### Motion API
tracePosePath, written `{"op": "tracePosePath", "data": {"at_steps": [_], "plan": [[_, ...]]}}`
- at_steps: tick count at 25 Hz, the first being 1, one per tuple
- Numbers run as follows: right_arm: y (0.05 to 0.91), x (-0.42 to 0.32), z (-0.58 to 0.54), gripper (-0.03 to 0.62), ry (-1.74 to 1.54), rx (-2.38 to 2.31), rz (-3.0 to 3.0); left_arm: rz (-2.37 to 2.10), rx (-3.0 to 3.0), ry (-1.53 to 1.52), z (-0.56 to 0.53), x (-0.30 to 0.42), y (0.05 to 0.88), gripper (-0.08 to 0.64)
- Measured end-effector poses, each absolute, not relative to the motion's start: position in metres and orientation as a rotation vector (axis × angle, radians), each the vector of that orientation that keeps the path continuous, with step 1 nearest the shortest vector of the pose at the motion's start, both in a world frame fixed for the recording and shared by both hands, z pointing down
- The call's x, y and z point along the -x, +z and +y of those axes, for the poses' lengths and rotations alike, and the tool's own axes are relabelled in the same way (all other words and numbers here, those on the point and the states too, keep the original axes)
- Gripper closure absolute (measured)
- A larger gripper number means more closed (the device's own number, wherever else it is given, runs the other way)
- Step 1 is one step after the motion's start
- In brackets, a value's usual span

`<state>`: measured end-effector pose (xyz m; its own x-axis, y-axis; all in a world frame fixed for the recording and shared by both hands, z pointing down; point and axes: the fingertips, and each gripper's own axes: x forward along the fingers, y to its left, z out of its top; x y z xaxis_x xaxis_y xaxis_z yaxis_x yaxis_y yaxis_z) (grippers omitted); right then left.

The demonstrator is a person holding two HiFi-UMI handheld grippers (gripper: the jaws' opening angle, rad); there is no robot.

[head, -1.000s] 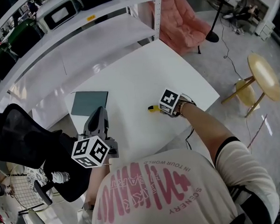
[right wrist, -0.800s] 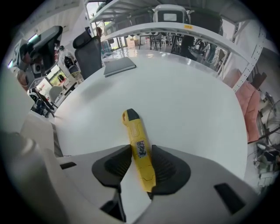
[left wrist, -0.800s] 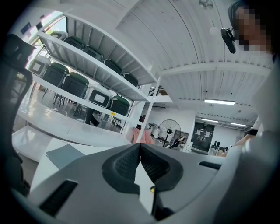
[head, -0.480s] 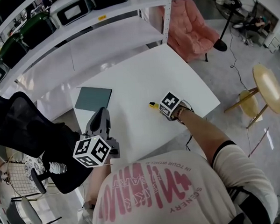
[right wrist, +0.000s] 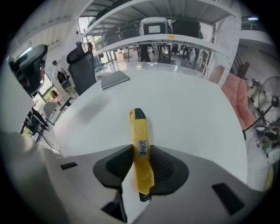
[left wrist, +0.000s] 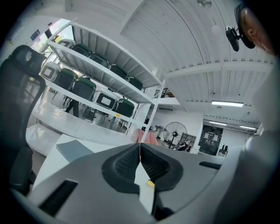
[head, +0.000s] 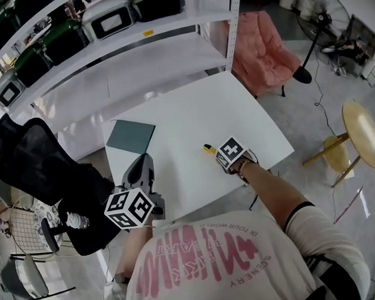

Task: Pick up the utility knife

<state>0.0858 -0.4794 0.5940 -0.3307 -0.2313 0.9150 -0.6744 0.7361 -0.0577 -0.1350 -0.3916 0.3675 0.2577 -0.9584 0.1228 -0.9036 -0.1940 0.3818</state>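
Your left claw (head: 142, 162) hangs at 7 o'clock in the head view, over the near-left edge of the table (head: 191, 108), pointing toward 12. Its jaws are pressed together with nothing between them; only a thin slit shows where the pads meet. Left of it, at 9 o'clock, stands a black chair (head: 34, 163), with a bottle (head: 76, 221) at 8 o'clock. Just past the claw's tips, at 11 o'clock from them, a grey-green pad (head: 131, 136) lies flat on the table near its left edge. Behind the table, from 10 to 12 o'clock, runs a white shelf (head: 139, 67) carrying dark cases (head: 108, 18).

Your right claw (head: 216, 152) is near the middle of the head view, over the near-right part of the table, pointing steeply down. It is clamped on the knife (right wrist: 140, 146): both pads press the yellow handle from either side at about mid-length. In the right claw's own view the knife runs from 6 to 12 o'clock, with its black-capped end at 12, well out past the tips, and a small printed label facing the camera between the pads. In the head view only the knife's yellow end shows, poking out at 10 o'clock from the claw. Whether it is clear of the tabletop, I can't tell.

Off the table, a pink chair (head: 267, 51) sits at 1 o'clock, a fan (head: 321, 10) is beyond it, and a round yellow stand (head: 361, 121) is at 3 o'clock.
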Motion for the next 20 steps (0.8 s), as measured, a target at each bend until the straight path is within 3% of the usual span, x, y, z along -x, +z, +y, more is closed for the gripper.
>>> {"op": "tracePosePath", "data": {"at_steps": [20], "plan": [[0.494, -0.122, -0.477, 0.457, 0.725, -1.13, -2.292, -1.611, -2.212, -0.183, -0.385, 0.076, 0.362, 0.535]]}}
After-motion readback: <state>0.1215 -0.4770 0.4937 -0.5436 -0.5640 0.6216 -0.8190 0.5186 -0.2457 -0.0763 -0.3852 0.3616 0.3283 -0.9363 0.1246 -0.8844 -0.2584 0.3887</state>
